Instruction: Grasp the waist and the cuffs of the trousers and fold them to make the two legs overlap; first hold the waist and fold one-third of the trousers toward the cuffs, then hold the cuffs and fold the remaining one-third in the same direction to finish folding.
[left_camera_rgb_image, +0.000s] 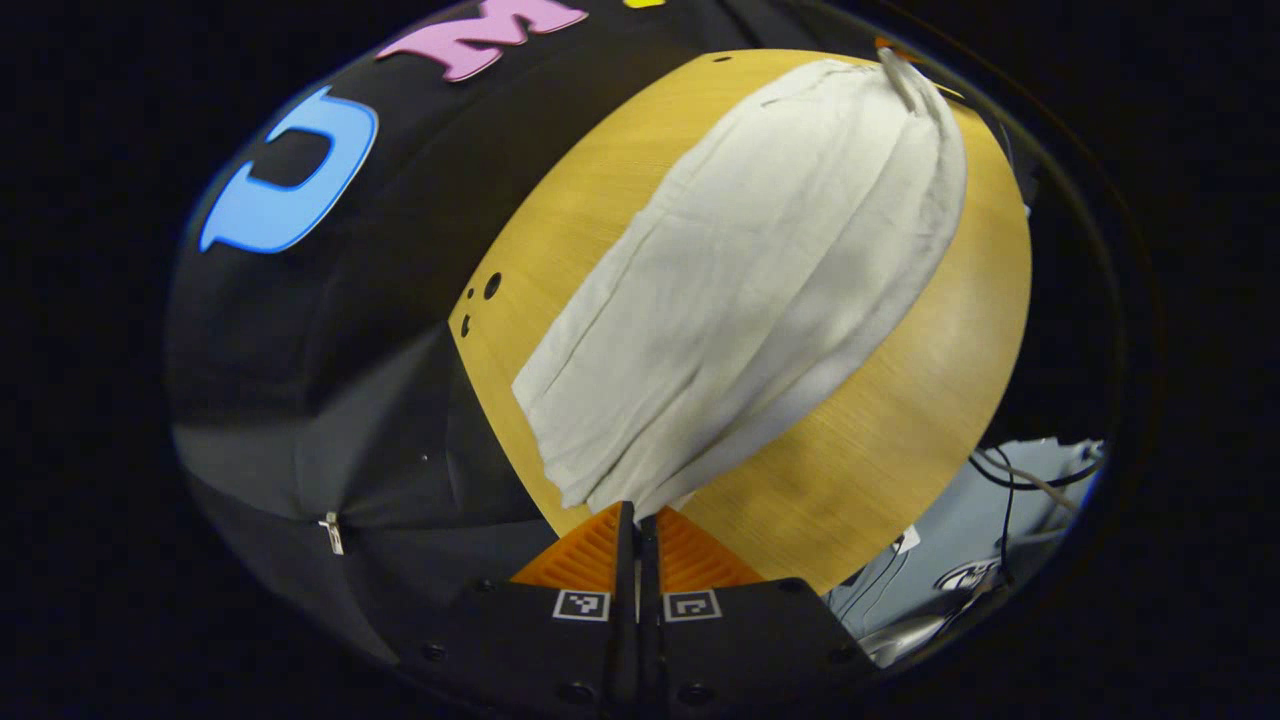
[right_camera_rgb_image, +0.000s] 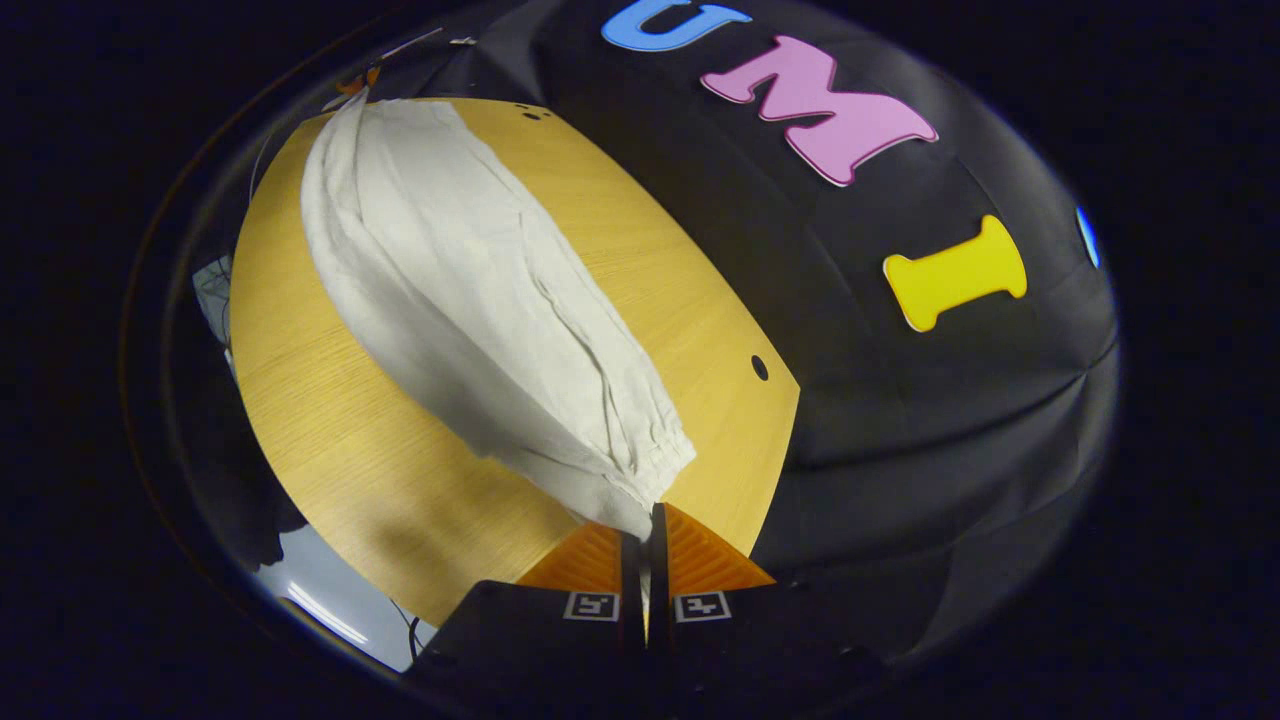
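In the left gripper view, the left gripper (left_camera_rgb_image: 636, 520) had its fingers (left_camera_rgb_image: 590, 555) pinched tight on one end of the white trousers (left_camera_rgb_image: 760, 270). The trousers stretched away from the fingers, up and to the right, across the yellow wooden counter (left_camera_rgb_image: 900, 440). In the right gripper view, the right gripper (right_camera_rgb_image: 645, 520) had its fingers pinched tight on the gathered end of the trousers (right_camera_rgb_image: 470, 290). From there the cloth ran up and to the left over the counter (right_camera_rgb_image: 340, 440)
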